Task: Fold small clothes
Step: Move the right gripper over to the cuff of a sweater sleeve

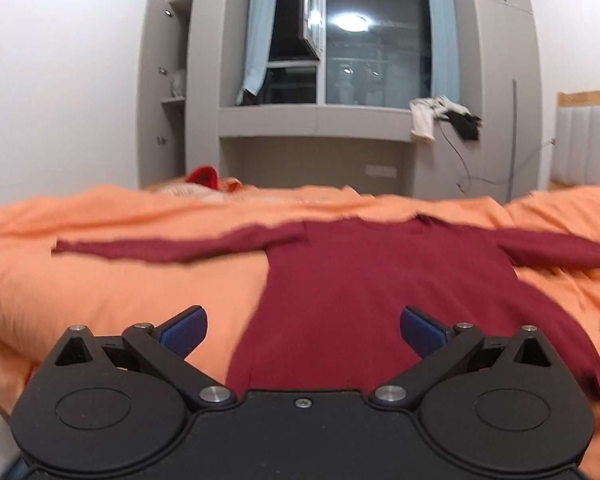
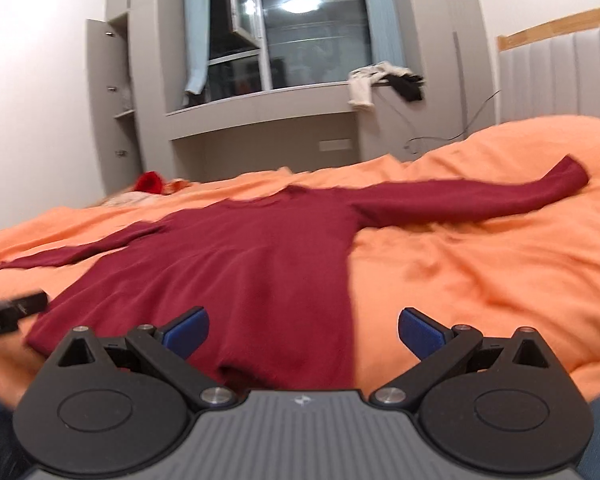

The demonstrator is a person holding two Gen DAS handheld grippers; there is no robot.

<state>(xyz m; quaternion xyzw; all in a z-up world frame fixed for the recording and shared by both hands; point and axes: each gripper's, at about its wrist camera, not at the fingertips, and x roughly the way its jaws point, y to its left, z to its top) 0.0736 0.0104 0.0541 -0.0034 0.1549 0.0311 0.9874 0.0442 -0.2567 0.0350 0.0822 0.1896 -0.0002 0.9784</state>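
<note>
Left gripper [image 1: 303, 330]: nearest the left wrist camera; black body, blue pads [image 1: 184, 330] spread wide apart, holding nothing. It hovers at the near end of the sweater, its pads apart from the fabric; whether anything brushes the cloth cannot be told.

Right gripper [image 2: 303, 330]: grey ribbed body, black linkages, blue pads [image 2: 422, 332] likewise spread wide, nothing between them. It hangs over the sweater's bottom hem, the left pad above red fabric, the right pad above bare blanket.

Sweater [image 1: 380, 280]: dark red, long-sleeved, lying flat on the bed with both sleeves stretched outward to the sides, neck pointing away from the cameras, hem toward them. In the right wrist view the sweater [image 2: 240, 260] shows its right sleeve reaching up across the blanket and its hem slightly rumpled at the near edge.

Blanket [image 1: 120, 288]: orange, wrinkled, covering the bed beneath the sweater.

Red item [image 1: 202, 176]: small, at the far edge of the bed; too blurred to identify.

Window [image 1: 376, 44]: dark glass, blue curtains at each side, ceiling light reflected.

Clothes [image 1: 440, 118]: white and black pieces heaped on the grey ledge below the window.

Headboard [image 2: 560, 76]: padded, pale, with wooden top rail.
</note>
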